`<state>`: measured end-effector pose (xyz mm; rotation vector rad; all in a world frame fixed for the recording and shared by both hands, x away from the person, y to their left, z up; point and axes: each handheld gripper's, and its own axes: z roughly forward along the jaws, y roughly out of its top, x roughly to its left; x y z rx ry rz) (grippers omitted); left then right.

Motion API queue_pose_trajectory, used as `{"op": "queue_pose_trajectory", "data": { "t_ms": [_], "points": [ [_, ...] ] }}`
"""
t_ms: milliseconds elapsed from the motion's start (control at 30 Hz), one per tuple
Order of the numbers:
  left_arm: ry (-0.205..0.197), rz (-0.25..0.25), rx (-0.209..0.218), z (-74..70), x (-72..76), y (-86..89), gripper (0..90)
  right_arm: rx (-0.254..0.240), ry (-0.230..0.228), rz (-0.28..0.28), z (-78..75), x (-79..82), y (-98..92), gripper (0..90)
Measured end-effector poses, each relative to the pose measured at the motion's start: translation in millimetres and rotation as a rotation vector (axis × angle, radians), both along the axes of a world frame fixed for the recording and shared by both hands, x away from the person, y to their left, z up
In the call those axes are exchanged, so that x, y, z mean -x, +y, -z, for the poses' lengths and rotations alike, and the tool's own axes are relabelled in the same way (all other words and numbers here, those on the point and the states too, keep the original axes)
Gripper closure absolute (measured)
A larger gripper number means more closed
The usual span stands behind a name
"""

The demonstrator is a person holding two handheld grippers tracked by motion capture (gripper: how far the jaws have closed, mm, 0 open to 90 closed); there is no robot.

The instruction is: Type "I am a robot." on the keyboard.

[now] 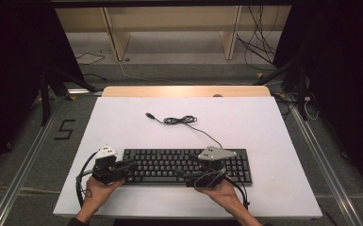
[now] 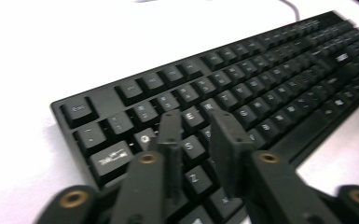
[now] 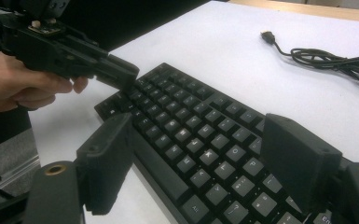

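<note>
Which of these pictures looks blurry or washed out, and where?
Left gripper view: keyboard blurs toward its far end, and the white table is blown out. Right gripper view: sharper keys, near jaws soft. High view: evenly lit table, dark surroundings.

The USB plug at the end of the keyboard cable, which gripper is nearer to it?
Right. The right gripper sits over the keyboard's middle, below the USB plug; the left gripper is at the keyboard's left end, farther away.
</note>
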<state>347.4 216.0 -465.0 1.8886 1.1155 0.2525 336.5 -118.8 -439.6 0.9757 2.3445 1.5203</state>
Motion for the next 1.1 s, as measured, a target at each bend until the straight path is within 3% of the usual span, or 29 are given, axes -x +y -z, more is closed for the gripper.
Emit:
{"op": "queue_pose_trajectory", "data": {
  "t_ms": [433, 867, 1100],
  "points": [
    [-0.023, -0.025, 0.078, -6.7, 6.7, 3.3, 45.1, 0.032, 0.019, 0.013, 3.4, -3.2, 0.0, 41.2],
    [-0.047, -0.032, 0.107, -8.2, 8.1, 4.2, 36.9, 0.077, 0.050, -0.001, 9.5, -8.8, 8.4, 71.6],
    [-0.048, -0.042, 0.100, -7.3, 7.7, 4.5, 34.5, 0.107, 0.072, -0.027, 15.7, -13.8, 21.3, 84.4]
  ]
}}
